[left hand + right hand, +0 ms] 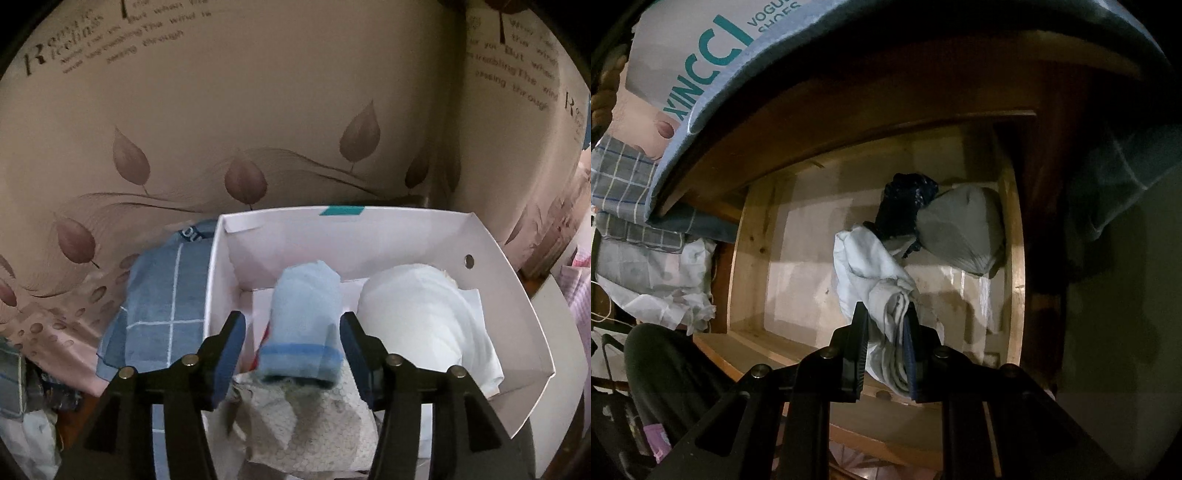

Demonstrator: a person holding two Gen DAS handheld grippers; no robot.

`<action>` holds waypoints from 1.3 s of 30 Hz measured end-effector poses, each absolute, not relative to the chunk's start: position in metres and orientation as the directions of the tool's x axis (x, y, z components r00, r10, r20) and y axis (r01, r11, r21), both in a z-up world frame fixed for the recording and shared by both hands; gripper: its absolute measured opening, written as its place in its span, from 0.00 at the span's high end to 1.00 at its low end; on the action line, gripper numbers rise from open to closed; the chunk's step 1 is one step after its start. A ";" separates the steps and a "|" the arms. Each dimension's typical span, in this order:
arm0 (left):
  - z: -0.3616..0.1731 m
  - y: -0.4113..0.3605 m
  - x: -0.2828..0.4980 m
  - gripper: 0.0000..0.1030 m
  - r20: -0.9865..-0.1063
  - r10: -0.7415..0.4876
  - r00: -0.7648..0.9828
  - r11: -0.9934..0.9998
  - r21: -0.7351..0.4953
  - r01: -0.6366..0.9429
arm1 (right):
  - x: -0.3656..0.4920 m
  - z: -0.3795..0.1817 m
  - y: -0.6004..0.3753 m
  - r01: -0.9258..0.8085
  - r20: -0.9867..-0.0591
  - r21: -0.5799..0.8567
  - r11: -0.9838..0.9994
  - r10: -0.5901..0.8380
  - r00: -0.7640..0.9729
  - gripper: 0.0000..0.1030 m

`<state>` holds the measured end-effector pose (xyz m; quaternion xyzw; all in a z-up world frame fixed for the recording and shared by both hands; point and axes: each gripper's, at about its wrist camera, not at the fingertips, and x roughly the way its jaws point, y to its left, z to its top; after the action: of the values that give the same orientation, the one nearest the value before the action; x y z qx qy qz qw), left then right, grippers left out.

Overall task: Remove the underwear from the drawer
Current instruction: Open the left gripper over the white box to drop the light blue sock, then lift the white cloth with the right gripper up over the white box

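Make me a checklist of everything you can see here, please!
Surface: open wooden drawer, pale liner on its floor.
Job's things: white garment held at one end, the rest hanging over the drawer; grey bundle and dark bundle at the back. White box holds a blue roll, a white roll and patterned cloth.
Clutter: checked cloth beside the box.
Grippers: left gripper jaws open around the blue roll, gaps on both sides; right gripper jaws shut on the white garment.
Cables: thin white cord, far left.
Surroundings: leaf-print wall.
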<state>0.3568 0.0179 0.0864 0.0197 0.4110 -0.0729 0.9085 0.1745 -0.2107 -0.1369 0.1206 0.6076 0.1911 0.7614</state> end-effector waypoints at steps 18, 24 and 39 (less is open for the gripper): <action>0.066 0.059 0.128 0.35 -0.581 -0.293 0.759 0.948 -0.072 0.311 | 0.171 -0.123 -0.232 -0.072 -0.818 0.518 0.852 0.519 0.249 0.85; 0.026 0.071 0.103 0.35 -0.614 -0.330 0.717 0.940 -0.148 0.307 | 0.165 -0.118 -0.238 -0.046 -0.788 0.564 0.825 0.554 0.267 0.85; -0.025 0.082 0.112 0.35 -0.660 -0.388 0.644 0.921 -0.313 0.233 | 0.130 -0.050 -0.247 -0.073 -0.638 0.715 0.695 0.692 0.337 0.85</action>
<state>0.1119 0.0818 -0.0254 -0.1001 0.3853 -0.1723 0.9010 0.1297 -0.2471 -0.0503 0.2987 0.5180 0.2514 0.7611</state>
